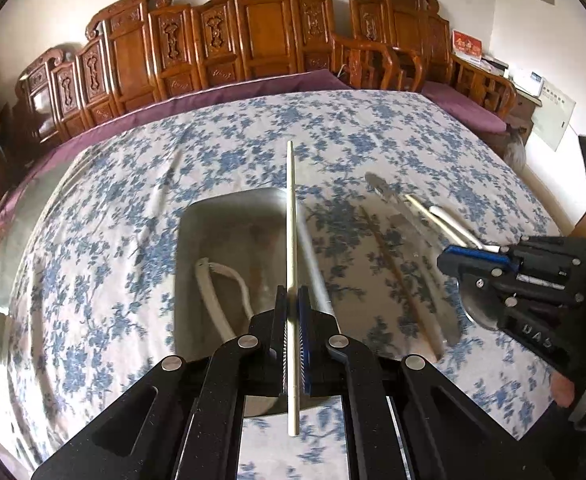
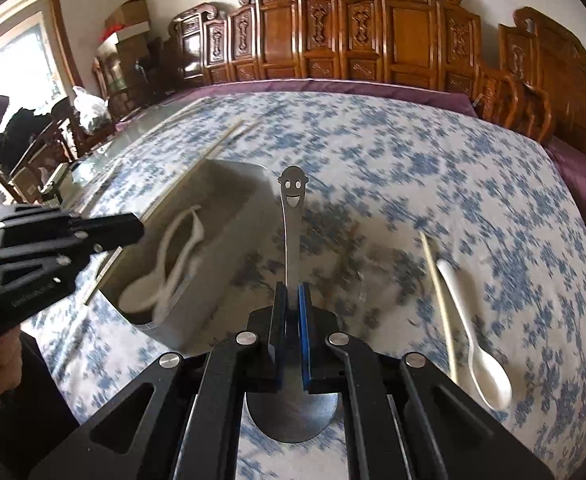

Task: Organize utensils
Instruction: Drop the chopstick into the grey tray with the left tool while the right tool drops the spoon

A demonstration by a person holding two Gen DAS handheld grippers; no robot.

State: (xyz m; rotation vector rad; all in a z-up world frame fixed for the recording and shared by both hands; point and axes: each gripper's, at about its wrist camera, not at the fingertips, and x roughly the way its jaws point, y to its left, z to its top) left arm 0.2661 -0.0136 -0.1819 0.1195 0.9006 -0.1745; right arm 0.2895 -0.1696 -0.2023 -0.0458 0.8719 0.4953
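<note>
My left gripper (image 1: 293, 294) is shut on a pale wooden chopstick (image 1: 290, 208) that points away from me above a metal tray (image 1: 233, 236). White ceramic spoons (image 1: 209, 284) lie in that tray. My right gripper (image 2: 292, 292) is shut on a metal spoon (image 2: 292, 208) with a smiling face cut into its handle; the bowl hangs below the jaws. The right gripper (image 1: 447, 260) sits to the right of the tray. In the right wrist view the left gripper (image 2: 135, 226) hovers by the tray (image 2: 229, 248) with its chopstick (image 2: 221, 144). A white spoon (image 2: 469, 320) and a chopstick (image 2: 437, 288) lie on the table.
The table (image 1: 373, 132) wears a blue-flowered cloth under glass. A carved wooden bench (image 1: 261, 32) with a purple cushion runs along the far side. Boxes and clutter (image 2: 125, 28) stand at the left of the right wrist view. A person's hand (image 1: 573, 388) holds the right gripper.
</note>
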